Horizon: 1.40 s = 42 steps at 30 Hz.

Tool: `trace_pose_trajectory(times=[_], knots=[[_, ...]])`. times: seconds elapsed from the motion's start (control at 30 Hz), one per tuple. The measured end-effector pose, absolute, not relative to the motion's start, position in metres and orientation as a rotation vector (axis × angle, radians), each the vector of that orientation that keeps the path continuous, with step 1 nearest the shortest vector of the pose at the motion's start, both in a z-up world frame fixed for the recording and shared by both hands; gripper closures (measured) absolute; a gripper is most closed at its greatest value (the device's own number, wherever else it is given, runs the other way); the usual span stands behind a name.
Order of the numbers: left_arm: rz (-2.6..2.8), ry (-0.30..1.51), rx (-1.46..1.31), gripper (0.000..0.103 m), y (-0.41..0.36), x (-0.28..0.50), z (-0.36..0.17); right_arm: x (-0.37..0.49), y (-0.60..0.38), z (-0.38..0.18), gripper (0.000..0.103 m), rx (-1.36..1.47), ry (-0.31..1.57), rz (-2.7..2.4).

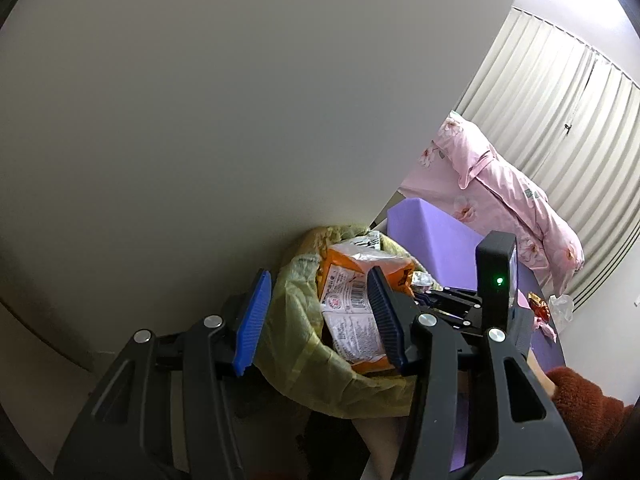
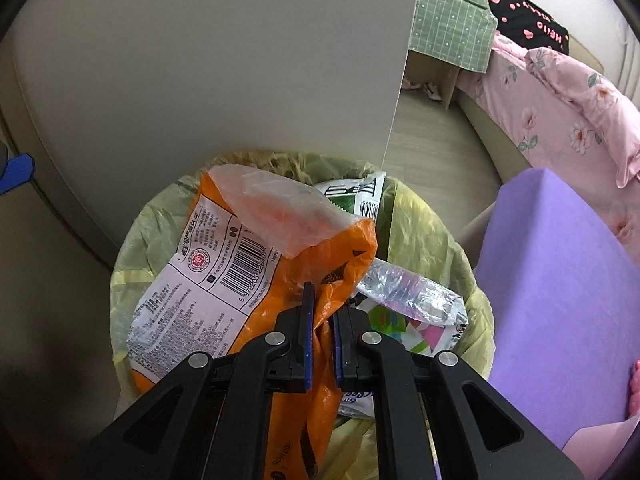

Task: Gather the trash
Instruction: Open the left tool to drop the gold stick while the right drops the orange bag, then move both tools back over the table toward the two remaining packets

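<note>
A bin lined with a yellow-green bag (image 1: 288, 320) (image 2: 420, 220) stands against a white panel. An orange snack bag (image 2: 224, 280) (image 1: 352, 308) with a white barcode label lies across its top. My right gripper (image 2: 322, 308) is shut on the bag's orange edge, right over the bin. A clear plastic bag (image 2: 280, 208), a green-white wrapper (image 2: 360, 196) and a crumpled silvery wrapper (image 2: 408, 292) lie in the bin too. My left gripper (image 1: 318, 280) hovers open beside the bin's near rim, with nothing gripped. In the left wrist view the right gripper's black body (image 1: 496, 272) shows beyond the bin.
A purple foam block (image 2: 560, 300) (image 1: 432, 232) stands to the right of the bin. Pink floral bedding (image 1: 512, 208) (image 2: 560, 108) lies behind it, before pale curtains (image 1: 560, 100). A red wrapper (image 1: 538, 308) and clear plastic (image 1: 562, 306) rest on the purple surface. A reddish-brown sleeve (image 1: 580, 412) is at the lower right.
</note>
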<state>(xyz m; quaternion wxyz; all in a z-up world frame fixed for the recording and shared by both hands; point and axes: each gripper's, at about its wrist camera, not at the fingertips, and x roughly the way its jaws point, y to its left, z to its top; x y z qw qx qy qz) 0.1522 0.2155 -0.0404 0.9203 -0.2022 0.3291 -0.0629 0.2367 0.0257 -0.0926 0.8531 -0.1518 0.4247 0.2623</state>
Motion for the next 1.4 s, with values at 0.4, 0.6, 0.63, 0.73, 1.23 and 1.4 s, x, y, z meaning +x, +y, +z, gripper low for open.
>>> trace_pose_trajectory(times=[0.4,0.6,0.63,0.73,1.23,1.4], knots=[[-0.122,0.678,-0.419,0.055,0.213,0.148,-0.045,0.225,-0.001,-0.068,0.073,-0.151,0.813,0.616],[-0.104,0.668,-0.352,0.055,0.198,0.146,-0.031,0.218,-0.014,-0.045,0.065,-0.140,0.770,0.612],[-0.097,0.664,-0.335,0.055,0.194,0.145,-0.029,0.215,-0.020,-0.038,0.065,-0.129,0.759,0.605],[-0.096,0.654,-0.278,0.055,0.179,0.145,-0.019,0.210,-0.036,-0.020,0.065,-0.104,0.721,0.603],[-0.334,0.663,-0.135,0.055,0.055,0.159,0.000,0.171,-0.193,0.038,0.065,-0.110,0.553,0.290],[-0.463,0.687,-0.080,0.055,0.003,0.163,-0.009,0.159,-0.268,0.025,0.053,-0.074,0.583,0.164]])
